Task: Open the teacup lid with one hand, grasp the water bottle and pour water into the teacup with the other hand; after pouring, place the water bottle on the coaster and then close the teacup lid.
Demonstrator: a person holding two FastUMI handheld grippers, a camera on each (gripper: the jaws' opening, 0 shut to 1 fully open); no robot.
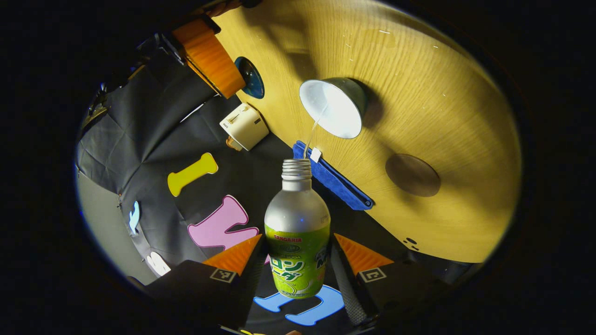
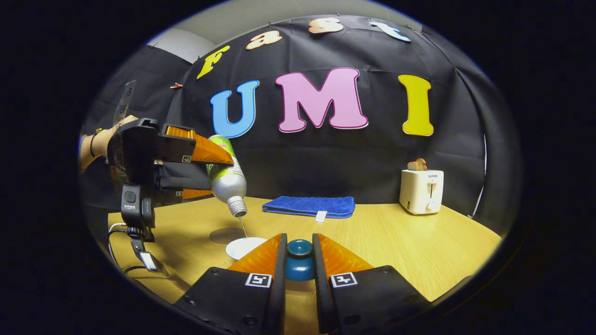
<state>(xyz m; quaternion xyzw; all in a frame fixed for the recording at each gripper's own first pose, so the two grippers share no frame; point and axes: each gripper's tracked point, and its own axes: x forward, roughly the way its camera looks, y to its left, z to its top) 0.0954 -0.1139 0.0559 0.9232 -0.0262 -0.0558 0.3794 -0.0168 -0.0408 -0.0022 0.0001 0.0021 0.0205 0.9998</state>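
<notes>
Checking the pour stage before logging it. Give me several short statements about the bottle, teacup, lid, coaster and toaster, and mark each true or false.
1. The left claw holds the water bottle tilted, with a thin stream running into the teacup. True.
2. The teacup lid sits on the teacup. False: the right claw is shut on it, away from the open cup.
3. The bottle stands on the coaster. False: the coaster is bare.
4. The blue cloth lies folded on the table. True.
5. The toaster is empty. False: something brown sticks out of its top.
</notes>
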